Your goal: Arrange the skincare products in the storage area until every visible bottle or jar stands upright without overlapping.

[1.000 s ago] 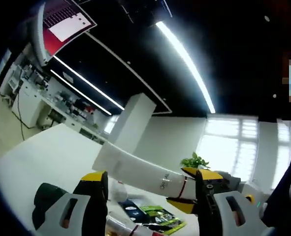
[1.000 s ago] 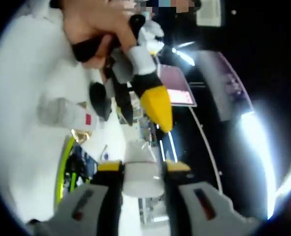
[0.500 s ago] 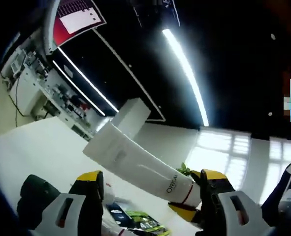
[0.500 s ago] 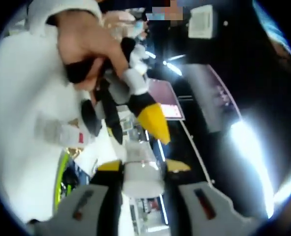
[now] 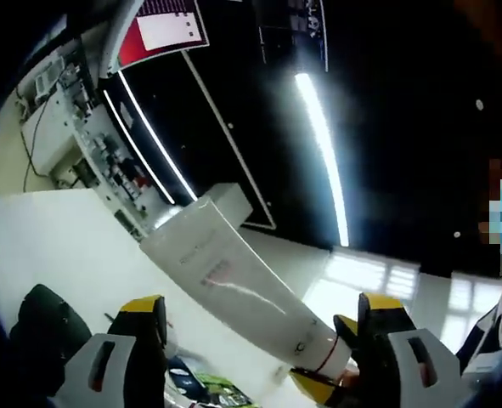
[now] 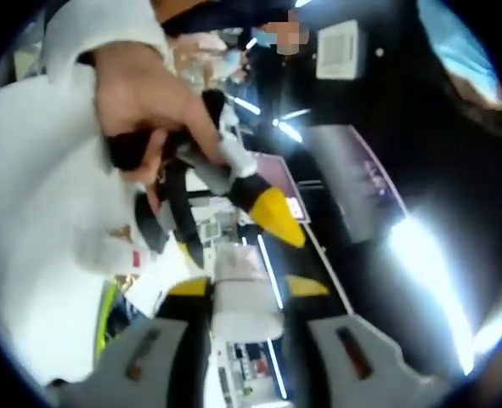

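Observation:
A white skincare tube (image 5: 234,289) slants across the left gripper view, flat crimped end up-left and red-ringed cap end down-right. The right gripper (image 5: 325,367) comes in from the lower right and has its yellow tips shut on that cap end. My left gripper (image 5: 263,313) is open, its jaws standing wide on either side of the tube without touching it. In the right gripper view the tube (image 6: 244,306) sits pinched between the right gripper (image 6: 246,287). A person's hand (image 6: 140,93) holds the left gripper (image 6: 229,234) just above it.
A white table (image 5: 47,246) lies below, with a dark rounded object (image 5: 42,327) at the lower left and a green packet (image 5: 217,395) near the bottom. A clear bottle with a red label (image 6: 115,252) lies on the table, beside a green-rimmed item (image 6: 106,314).
Both views have tilted further up toward the ceiling. The tube sits steeper and closer in the left gripper view. The right gripper keeps hold of it.

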A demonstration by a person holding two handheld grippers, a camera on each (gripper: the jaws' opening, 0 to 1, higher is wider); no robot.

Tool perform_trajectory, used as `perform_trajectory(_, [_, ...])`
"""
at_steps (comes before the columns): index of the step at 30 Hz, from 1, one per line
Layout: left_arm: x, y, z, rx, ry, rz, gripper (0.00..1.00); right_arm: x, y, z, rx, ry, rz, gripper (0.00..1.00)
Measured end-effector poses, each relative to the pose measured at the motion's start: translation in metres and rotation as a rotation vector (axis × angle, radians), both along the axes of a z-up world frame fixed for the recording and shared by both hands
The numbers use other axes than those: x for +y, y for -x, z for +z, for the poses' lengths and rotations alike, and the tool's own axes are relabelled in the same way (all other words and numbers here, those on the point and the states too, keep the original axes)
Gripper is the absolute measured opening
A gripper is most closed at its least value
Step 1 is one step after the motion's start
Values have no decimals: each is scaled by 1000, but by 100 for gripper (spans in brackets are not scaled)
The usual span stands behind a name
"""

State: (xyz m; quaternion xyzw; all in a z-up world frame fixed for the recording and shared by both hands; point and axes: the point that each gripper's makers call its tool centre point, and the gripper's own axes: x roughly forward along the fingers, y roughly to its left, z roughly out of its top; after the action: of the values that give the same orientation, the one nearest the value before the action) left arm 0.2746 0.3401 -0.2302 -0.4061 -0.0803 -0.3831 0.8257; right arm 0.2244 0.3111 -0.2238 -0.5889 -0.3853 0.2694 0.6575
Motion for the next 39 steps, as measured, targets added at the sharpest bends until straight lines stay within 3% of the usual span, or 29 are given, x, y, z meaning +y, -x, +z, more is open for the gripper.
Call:
perform_trajectory(4, [7, 3, 7, -51, -14, 22, 83, 3, 9, 0, -7, -5, 29, 30])
perform_trajectory(6, [9, 2, 8, -52, -1, 14, 83, 6, 10, -2, 5, -3, 44, 30])
perform_trajectory(20, [5, 5, 7, -74, -75, -8, 80, 3, 5, -1, 61, -42, 49, 30])
perform_trajectory(23, [11, 6, 7, -88, -83, 12, 70, 1, 1, 0, 73, -58, 31, 30])
perform_trajectory(27, [18, 8, 10, -107, -41, 9, 57, -6, -8, 2, 94, -83, -8, 30])
perform_trajectory(30, [17, 8, 6, -99, -75, 32, 45, -9, -14, 1, 125, -93, -27, 30])
perform_trajectory(32, [21, 9, 6, -102, -61, 30, 37, -12, -18, 1, 142, -104, -44, 30])
perform_trajectory(34, [21, 13, 11, -115, -8, -5, 32, -15, -23, 1, 170, -124, -55, 30])
perform_trajectory(39, [17, 18, 16, -146, -11, -31, 26, -23, -34, 0, 213, -144, -98, 30])
